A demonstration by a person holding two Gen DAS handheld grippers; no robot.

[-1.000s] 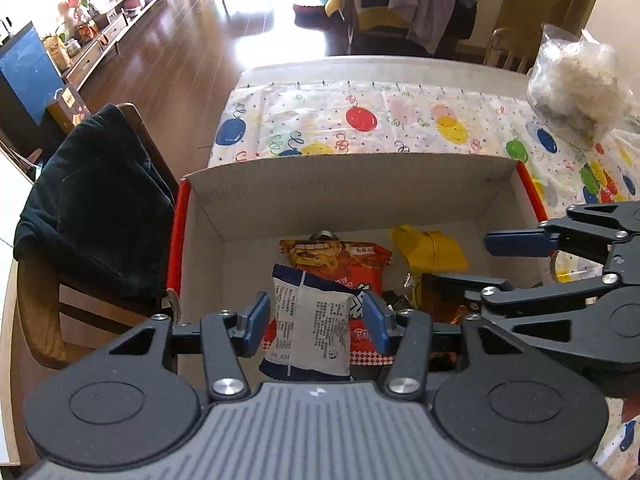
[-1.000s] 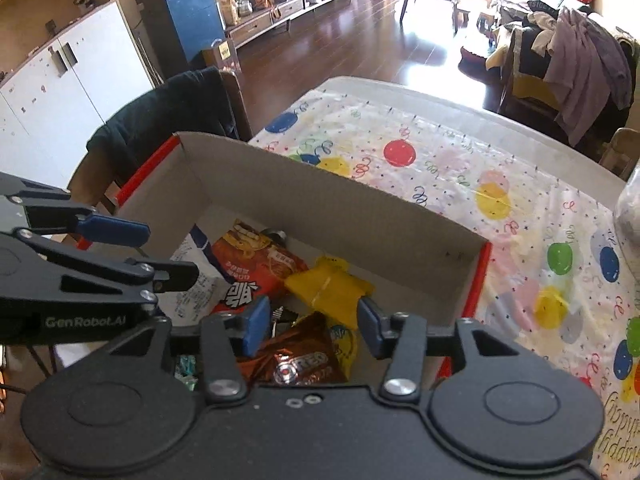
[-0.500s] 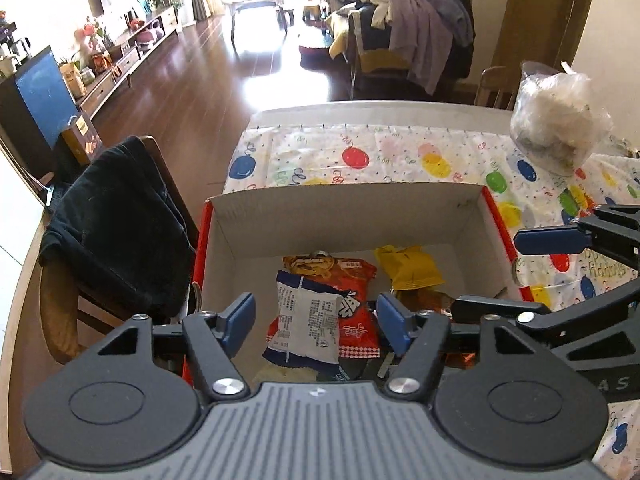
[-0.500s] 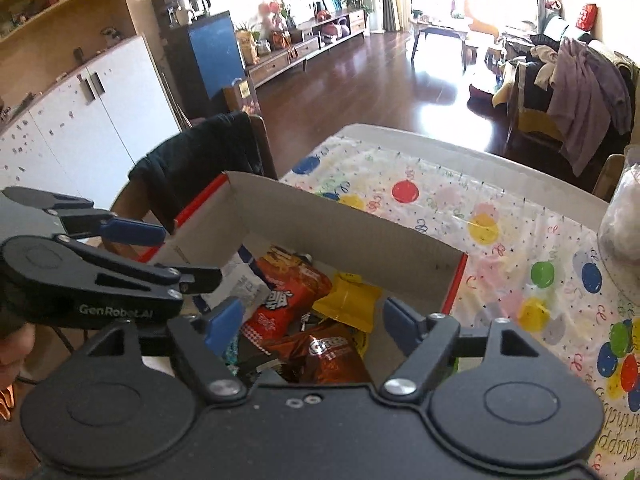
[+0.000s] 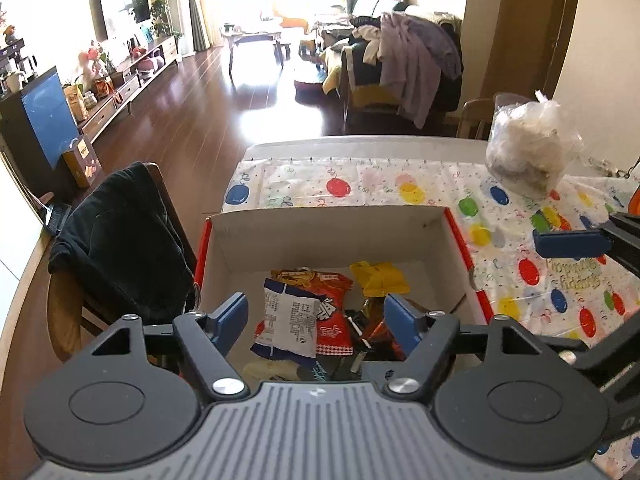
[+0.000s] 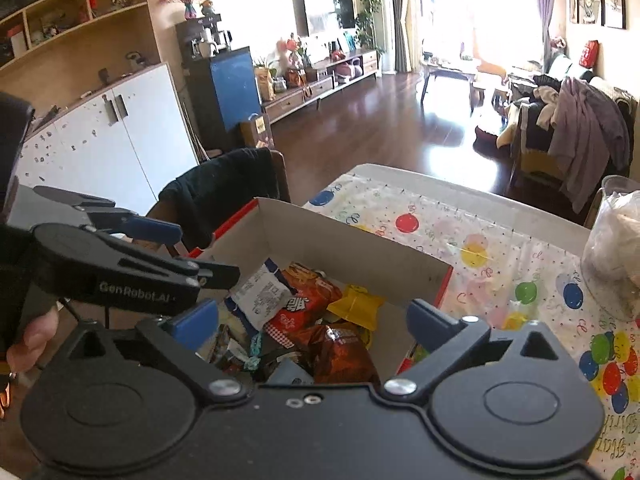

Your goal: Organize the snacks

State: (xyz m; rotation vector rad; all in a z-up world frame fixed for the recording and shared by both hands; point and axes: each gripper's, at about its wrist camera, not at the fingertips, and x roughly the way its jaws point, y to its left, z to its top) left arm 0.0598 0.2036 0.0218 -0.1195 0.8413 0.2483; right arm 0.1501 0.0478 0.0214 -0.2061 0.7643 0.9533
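Both grippers hang above the open cardboard box with red outer sides (image 5: 328, 236), which sits on the near left part of the table under a balloon-print plastic tablecloth (image 5: 360, 184); the left gripper (image 5: 316, 320) has just been opening its jaws and they stand apart with nothing between the blue pads, the snacks lying well below them; the right gripper (image 6: 312, 320) has just been opening too, its jaws now spread wide and empty; down in the box, a white-and-blue printed snack packet (image 5: 290, 320) lies on top of a red-and-orange chip bag (image 5: 328, 296), with a yellow crinkled packet (image 5: 378, 278) just to its right and nearer the far wall; in the right wrist view a shiny brown foil packet (image 6: 340, 350) lies at the near side of the pile, touching the red bag; other small wrappers crowd the near end, too jumbled to tell apart; at the far right of the table stands a clear plastic bag of pale stuff (image 5: 528, 144), well apart from the box; left of the table a wooden chair draped with a black garment (image 5: 120, 240) stands just beside the box; a person's hand (image 6: 32, 336) shows at the left edge of the right wrist view, holding the left gripper's handle.
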